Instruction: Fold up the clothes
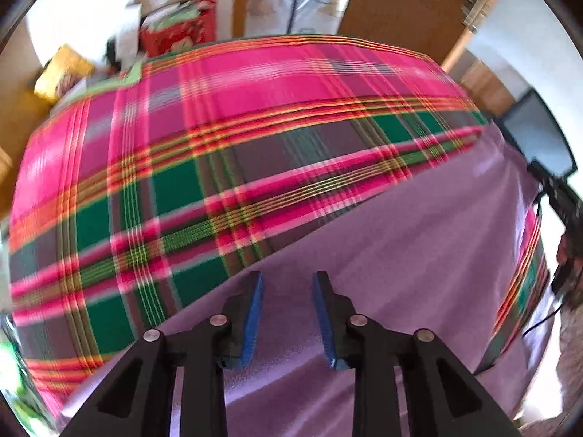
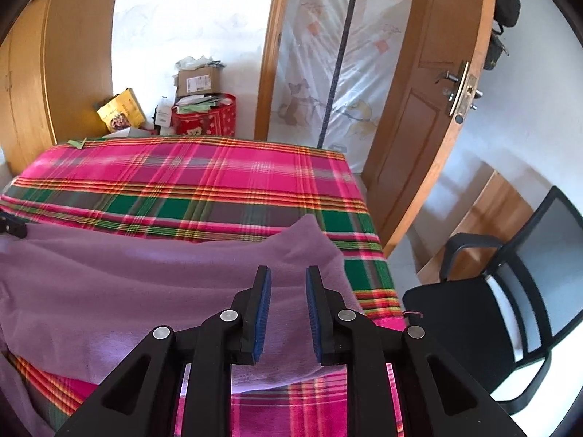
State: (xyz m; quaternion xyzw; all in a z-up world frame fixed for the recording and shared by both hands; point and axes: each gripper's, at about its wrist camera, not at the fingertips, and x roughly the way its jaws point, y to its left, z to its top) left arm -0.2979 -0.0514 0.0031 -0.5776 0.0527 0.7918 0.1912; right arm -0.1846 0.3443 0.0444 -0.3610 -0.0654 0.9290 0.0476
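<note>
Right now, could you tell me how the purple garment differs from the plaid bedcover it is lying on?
The purple garment is one plain colour; the plaid bedcover is checked in pink, green and orange. The garment is rumpled, with a corner humped up just ahead of the right gripper, while the bedcover lies smooth and flat. The garment covers only the near part; the bedcover spans the whole bed. Neither is gripped: both the right and left gripper are open.

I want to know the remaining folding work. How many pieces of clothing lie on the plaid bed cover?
1: a purple fleece garment spread over the near part of the pink and green plaid bed cover, under both tongs. More may lie out of view.
</note>
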